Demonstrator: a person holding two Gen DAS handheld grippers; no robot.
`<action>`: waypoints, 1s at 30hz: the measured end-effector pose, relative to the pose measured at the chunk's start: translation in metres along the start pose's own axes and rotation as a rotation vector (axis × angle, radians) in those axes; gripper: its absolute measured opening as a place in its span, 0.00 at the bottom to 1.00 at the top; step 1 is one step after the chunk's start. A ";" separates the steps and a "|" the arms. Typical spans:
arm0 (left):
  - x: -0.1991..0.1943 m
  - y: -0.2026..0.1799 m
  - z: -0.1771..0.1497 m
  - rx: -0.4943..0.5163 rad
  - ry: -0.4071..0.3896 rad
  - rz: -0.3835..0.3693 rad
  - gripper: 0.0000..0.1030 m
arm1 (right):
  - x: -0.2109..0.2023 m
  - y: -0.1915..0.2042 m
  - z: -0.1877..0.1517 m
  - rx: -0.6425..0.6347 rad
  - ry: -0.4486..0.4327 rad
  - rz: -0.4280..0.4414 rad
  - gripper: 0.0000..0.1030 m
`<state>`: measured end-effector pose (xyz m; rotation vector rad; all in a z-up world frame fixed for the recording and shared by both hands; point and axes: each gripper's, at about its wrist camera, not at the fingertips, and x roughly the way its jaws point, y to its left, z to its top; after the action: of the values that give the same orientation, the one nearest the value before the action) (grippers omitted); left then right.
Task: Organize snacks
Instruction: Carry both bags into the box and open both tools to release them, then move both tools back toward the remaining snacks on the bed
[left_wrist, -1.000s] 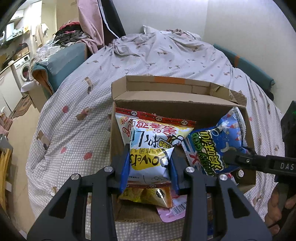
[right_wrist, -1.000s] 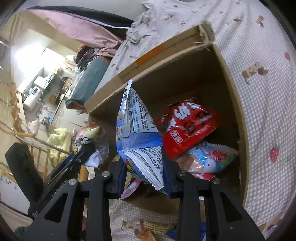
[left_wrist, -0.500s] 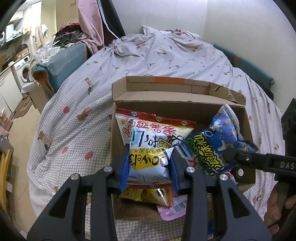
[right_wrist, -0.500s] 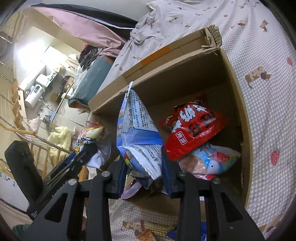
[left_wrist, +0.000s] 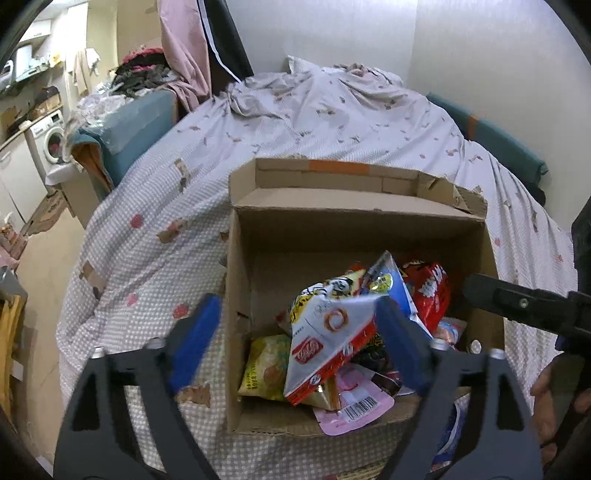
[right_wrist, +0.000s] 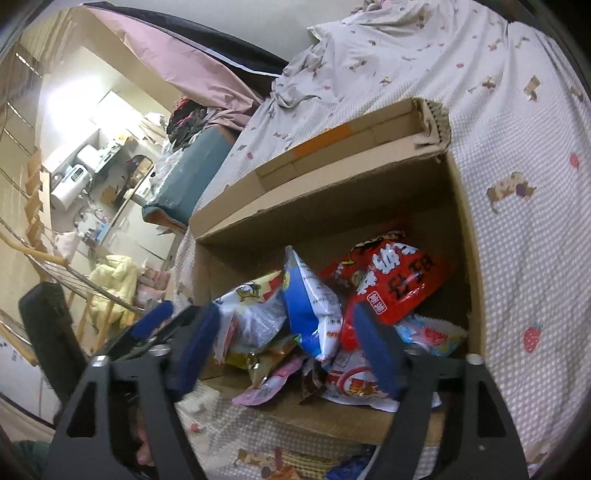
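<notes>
We cannot read the motion-blurred white snack bag (left_wrist: 325, 332), which covers packets beneath it in the cardboard box (left_wrist: 240, 277). Near the box's front wall, a pink packet (left_wrist: 354, 410) shows only its barcode end.

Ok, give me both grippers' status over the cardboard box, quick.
Left gripper: jaws just opened, open, white-and-red snack bag loose between them.
Right gripper: jaws just opened, open, blue snack bag released.

The box (left_wrist: 236, 280) is matt, rough brown cardboard. Snack bags (right_wrist: 388, 280) are glossy crinkled plastic film. The bed (left_wrist: 332, 122) wears soft printed cloth.
</notes>
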<state>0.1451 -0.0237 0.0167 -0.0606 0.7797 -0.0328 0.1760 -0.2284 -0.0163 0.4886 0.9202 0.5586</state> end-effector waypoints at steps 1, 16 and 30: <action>-0.002 0.001 -0.001 -0.007 -0.008 -0.010 0.87 | 0.000 -0.001 0.000 0.001 0.000 0.009 0.87; -0.033 0.016 -0.004 -0.052 -0.061 -0.047 0.88 | -0.021 0.001 -0.004 -0.010 -0.003 -0.016 0.88; -0.066 0.031 -0.023 -0.091 0.005 -0.054 0.98 | -0.072 0.012 -0.042 -0.041 -0.033 -0.099 0.99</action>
<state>0.0827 0.0102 0.0448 -0.1682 0.7842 -0.0486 0.1030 -0.2588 0.0127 0.4123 0.8949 0.4770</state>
